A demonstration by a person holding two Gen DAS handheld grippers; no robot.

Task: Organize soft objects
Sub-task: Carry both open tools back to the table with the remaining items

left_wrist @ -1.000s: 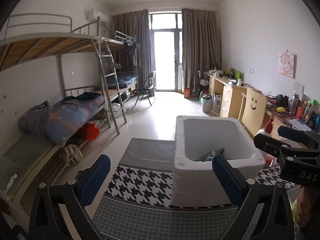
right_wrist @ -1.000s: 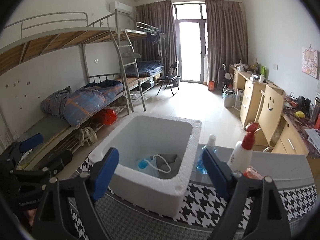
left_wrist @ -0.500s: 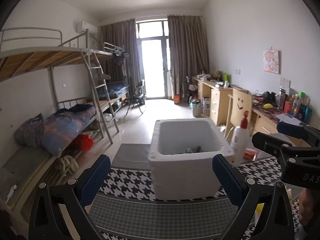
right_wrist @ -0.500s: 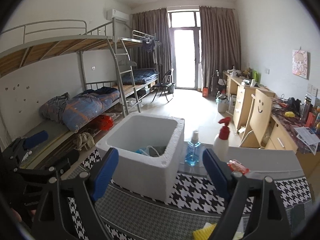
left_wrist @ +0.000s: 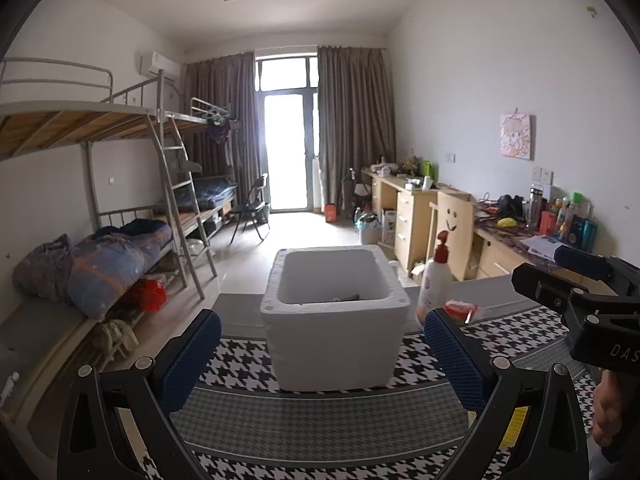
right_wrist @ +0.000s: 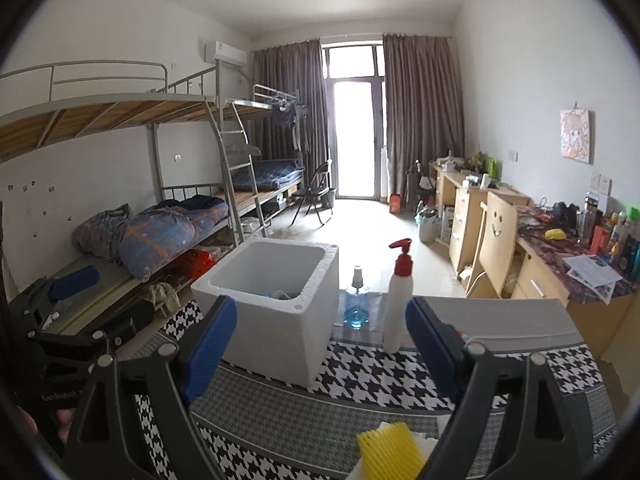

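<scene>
Soft objects (right_wrist: 280,294) are seen inside the white foam box (right_wrist: 276,312), where only a blue and grey bundle shows above the rim; in the left wrist view just a dark edge (left_wrist: 348,298) of it is visible. The foam box is placed on the table (right_wrist: 360,412), which is covered with a houndstooth-patterned cloth. A yellow ribbed sponge-like item (right_wrist: 390,454) is located at the near edge of the table, low between the fingers of the right hand-held gripper (right_wrist: 320,344).

The left hand-held gripper (left_wrist: 320,352) is held with its blue-padded fingers wide apart and nothing between them, aimed at the near wall of the foam box. The right hand-held gripper is likewise spread apart and unloaded, positioned above the table short of the box.

A white pump bottle with a red top (right_wrist: 398,300) is stood just beside the right side of the box, and a blue liquid spray bottle (right_wrist: 356,304) is stood behind it, near the box's far corner. A small red packet (left_wrist: 460,308) is laid near the pump bottle. A bunk bed (right_wrist: 160,200) is visible along the left wall.
</scene>
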